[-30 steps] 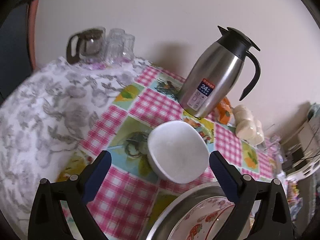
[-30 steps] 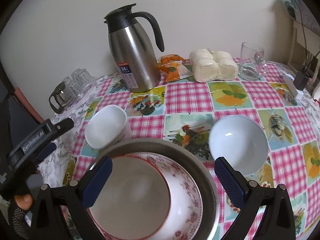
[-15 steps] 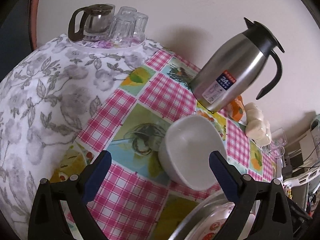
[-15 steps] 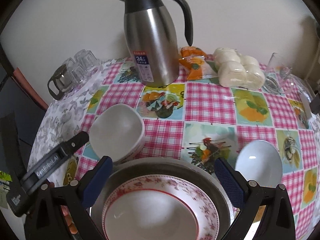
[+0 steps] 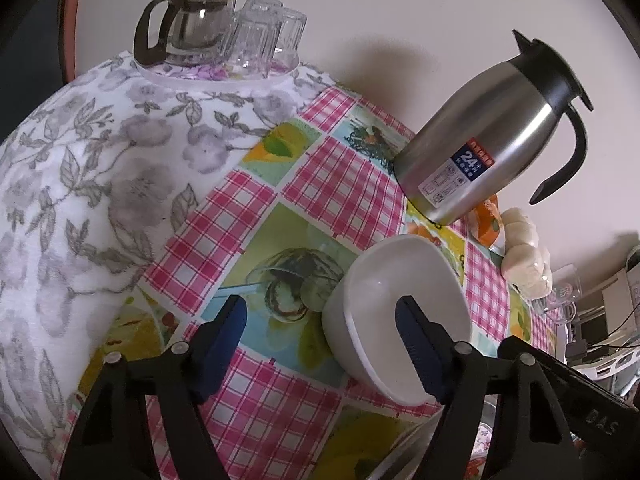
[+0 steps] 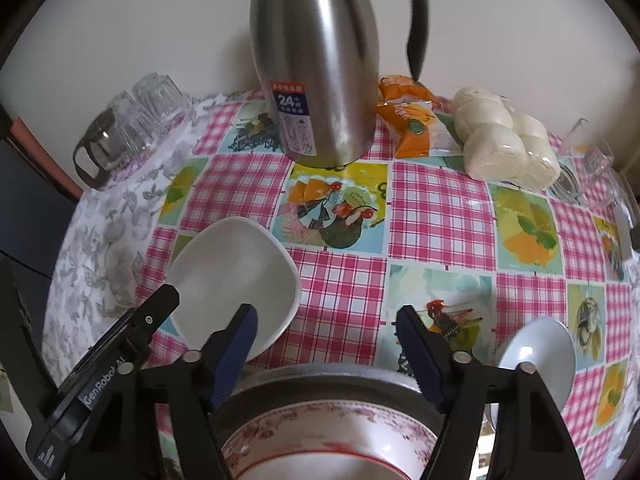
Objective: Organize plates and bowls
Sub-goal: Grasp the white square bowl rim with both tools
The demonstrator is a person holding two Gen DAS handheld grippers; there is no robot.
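left wrist view, hand-held gripper: the left hand-held gripper (image 5: 320, 320) had just been closing; its jaws stood apart, the right blue pad (image 5: 416, 344) inside the square white bowl (image 5: 396, 312), the left pad over bare cloth, so the bowl's near wall lay between them, not yet pinched.
left wrist view, task thing: the square white bowl sat on the desk (image 5: 256, 208), tilted in this view, empty inside.
left wrist view, only here: a round tray (image 5: 224, 76) at the far edge, carrying a glass coffee pot (image 5: 188, 28) and upturned tumblers (image 5: 264, 36), showed clearly.
left wrist view, around: a steel thermos jug (image 5: 480, 152) stood behind the bowl; beyond it an orange packet (image 5: 488, 220) and bagged white buns (image 5: 524, 256).
right wrist view, hand-held gripper: the right hand-held gripper (image 6: 324, 340) had just been closing; jaws apart, gripping nothing, above the far rim of a metal basin (image 6: 332, 376).
right wrist view, only here: a round white bowl (image 6: 540, 352) sat at the right, partly hidden by the gripper's arm; the left hand-held gripper's body (image 6: 108, 360) crossed the lower left.
right wrist view, containers: the basin held a floral-rimmed plate (image 6: 332, 432); whether more lay under it could not be told.
right wrist view, task thing: the square white bowl (image 6: 236, 276) sat just beside the basin, its near edge behind the left pad.
right wrist view, in the way: the thermos jug (image 6: 320, 64) stood behind, its top cut off.
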